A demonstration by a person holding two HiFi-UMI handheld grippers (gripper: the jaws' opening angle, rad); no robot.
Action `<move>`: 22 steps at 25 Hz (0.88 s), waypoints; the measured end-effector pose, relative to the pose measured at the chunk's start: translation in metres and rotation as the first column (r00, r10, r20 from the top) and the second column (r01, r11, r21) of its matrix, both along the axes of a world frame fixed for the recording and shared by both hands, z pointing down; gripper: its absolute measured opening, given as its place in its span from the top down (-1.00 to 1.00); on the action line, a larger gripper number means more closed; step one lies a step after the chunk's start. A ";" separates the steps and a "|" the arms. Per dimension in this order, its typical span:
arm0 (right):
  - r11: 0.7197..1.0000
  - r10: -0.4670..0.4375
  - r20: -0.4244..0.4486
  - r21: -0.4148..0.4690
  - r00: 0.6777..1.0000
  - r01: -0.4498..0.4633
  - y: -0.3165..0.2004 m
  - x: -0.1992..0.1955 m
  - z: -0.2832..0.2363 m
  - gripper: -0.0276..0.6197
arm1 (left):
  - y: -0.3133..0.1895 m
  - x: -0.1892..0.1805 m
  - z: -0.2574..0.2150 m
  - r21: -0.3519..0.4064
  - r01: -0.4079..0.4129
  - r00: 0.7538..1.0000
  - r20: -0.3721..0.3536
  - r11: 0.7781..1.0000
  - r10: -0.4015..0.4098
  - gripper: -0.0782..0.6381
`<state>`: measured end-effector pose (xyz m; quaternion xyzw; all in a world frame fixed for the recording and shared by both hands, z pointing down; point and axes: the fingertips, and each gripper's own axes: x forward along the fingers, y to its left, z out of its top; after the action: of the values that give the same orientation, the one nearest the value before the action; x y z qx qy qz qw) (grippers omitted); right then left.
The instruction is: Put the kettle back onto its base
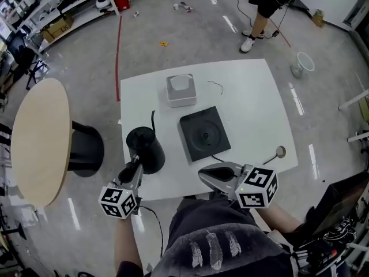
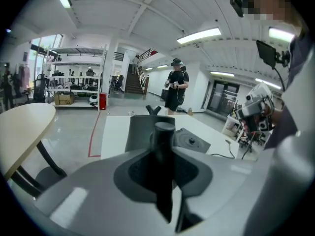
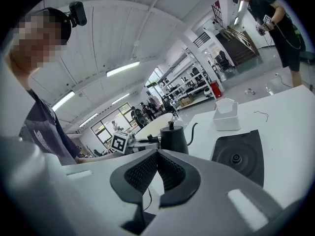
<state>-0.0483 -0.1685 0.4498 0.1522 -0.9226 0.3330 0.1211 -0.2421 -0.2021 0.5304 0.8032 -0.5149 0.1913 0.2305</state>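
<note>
The left gripper has its fingers clamped on the handle of the black gooseneck metal kettle, just left of the square black base on the white tabletop, apparently ready to carry it across. The right gripper hangs empty, fingers together, leaving the base free.

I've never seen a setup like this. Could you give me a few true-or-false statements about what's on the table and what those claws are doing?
1. The kettle sits on its base. False: it is left of the base, not on it.
2. The left claw grips the kettle's handle. True.
3. The right claw holds a cup. False: it is shut and empty.
4. A white box sits on the table beyond the base. True.
</note>
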 end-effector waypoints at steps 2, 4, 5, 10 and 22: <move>1.000 0.004 0.001 0.001 1.000 -0.004 0.001 0.002 0.001 0.91 | 0.002 -0.001 -0.004 0.011 0.009 1.000 -0.008 1.000 -0.009 0.61; 1.000 0.007 0.002 0.004 1.000 -0.007 0.002 0.004 0.001 0.91 | 0.001 0.000 -0.013 0.032 0.017 0.999 -0.031 0.999 -0.016 0.61; 1.000 0.006 0.003 0.006 1.000 -0.006 0.002 0.004 0.000 0.91 | 0.000 0.003 -0.019 0.044 0.018 0.999 -0.044 0.999 -0.017 0.61; 1.000 0.004 0.015 0.020 1.000 -0.004 0.004 0.004 -0.004 0.91 | -0.013 0.026 -0.046 0.117 -0.018 0.997 -0.079 0.993 0.027 0.61; 0.996 0.088 0.021 0.028 0.996 -0.088 -0.001 0.033 0.006 0.91 | -0.058 0.092 -0.056 0.192 -0.151 0.980 -0.102 0.970 0.173 0.61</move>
<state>-0.0157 -0.1700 0.4559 0.1911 -0.9209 0.3261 0.0952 -0.1499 -0.2604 0.4743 0.8702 -0.4485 0.1136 0.1694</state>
